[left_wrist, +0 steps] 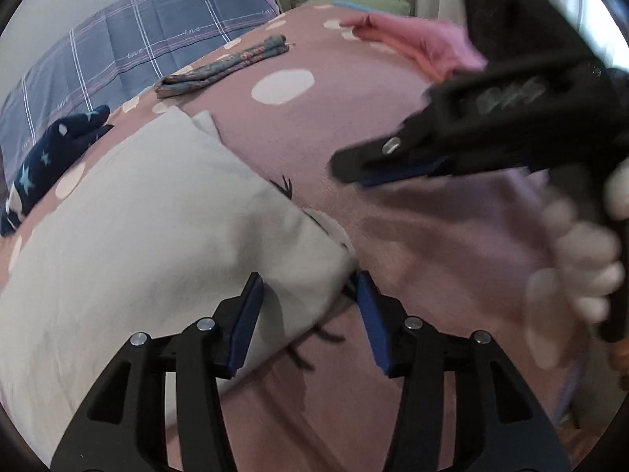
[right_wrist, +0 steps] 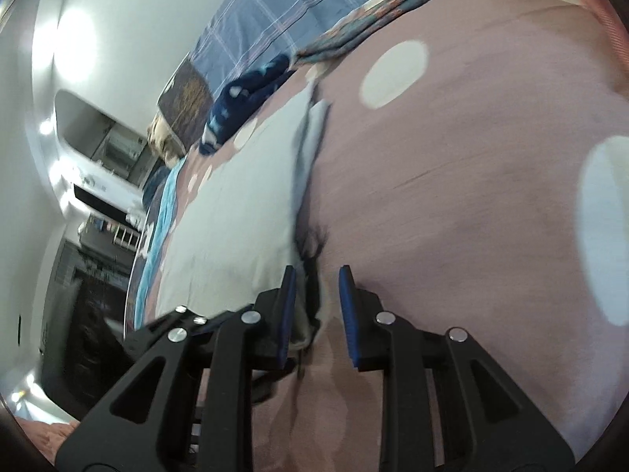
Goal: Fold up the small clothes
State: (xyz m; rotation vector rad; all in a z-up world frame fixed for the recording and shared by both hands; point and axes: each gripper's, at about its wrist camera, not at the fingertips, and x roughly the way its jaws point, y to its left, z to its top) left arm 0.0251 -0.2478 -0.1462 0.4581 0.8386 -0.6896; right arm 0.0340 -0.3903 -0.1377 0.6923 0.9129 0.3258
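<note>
Left wrist view looks down on a bed covered by a dusty-pink spread [left_wrist: 393,90] with pale round spots. A pale grey-white garment [left_wrist: 157,228] lies flat across the lower left of the frame, its near corner reaching between the blue pads of the left gripper [left_wrist: 310,314]. The jaws stand apart and the pads do not press the cloth, so this gripper is released. At the upper left a blue checked quilt [left_wrist: 129,43] lies bunched along the far side of the bed, with a navy star-print piece [left_wrist: 51,157] at the left edge, a folded teal patterned piece [left_wrist: 220,67] above centre and a pink garment [left_wrist: 416,43] at the upper right. Curtains hang at the top of the frame.

The right gripper [left_wrist: 346,169] crosses the right side of this view, heavily blurred, with a white-gloved hand [left_wrist: 582,263] on its handle.

Right wrist view is tilted: a white wall with bright light patches fills the left, and dark furniture below it is too smeared to name. The grey-white garment [right_wrist: 236,204] sits left of centre, and its dark-marked edge runs down between the right gripper's [right_wrist: 316,295] pads. These jaws are narrowly parted. Whether they pinch the cloth cannot be told through the blur.
</note>
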